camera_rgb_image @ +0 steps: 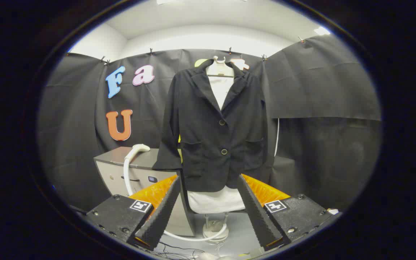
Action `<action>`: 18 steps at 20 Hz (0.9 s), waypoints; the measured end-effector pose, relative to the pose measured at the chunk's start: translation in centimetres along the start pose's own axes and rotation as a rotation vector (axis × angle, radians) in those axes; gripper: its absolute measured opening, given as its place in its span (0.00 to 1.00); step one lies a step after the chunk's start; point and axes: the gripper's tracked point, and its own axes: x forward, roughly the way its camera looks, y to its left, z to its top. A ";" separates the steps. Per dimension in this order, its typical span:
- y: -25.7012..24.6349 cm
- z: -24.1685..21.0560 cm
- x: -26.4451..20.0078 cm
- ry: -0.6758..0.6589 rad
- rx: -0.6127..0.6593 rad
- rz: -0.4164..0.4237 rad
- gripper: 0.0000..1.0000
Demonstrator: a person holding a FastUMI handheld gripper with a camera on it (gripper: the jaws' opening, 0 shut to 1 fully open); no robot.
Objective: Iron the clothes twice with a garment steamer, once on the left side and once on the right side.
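1. The gripper (208, 195) has its fingers spread wide apart and grasps nothing; the gap between them is free.
2. Seen through that gap, beyond the fingertips, is the white hem of an under-garment (215, 200) on a stand, and below it the stand's round base (213, 229) on the floor.
3. Further ahead, straight beyond the fingers, a black jacket (217, 133) hangs upright on a white hanger (220, 66). It is closed with two buttons down the front, and its lapels open over the white layer underneath.
4. To the left of the jacket, the steamer head (138, 148) rests on top of a grey cabinet (121, 169), near the jacket's sleeve but apart from the gripper.
5. A white hose (125, 177) runs from the steamer head down the cabinet front and curls along the floor towards the stand's base.
6. Black cloth (320, 90) covers the booth wall behind everything.
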 end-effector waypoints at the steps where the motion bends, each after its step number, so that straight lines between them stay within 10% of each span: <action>1: 0.1 0.1 -0.2 -0.002 0.002 0.000 0.99; 18: 2.8 0.4 0.8 0.029 0.000 -0.002 0.99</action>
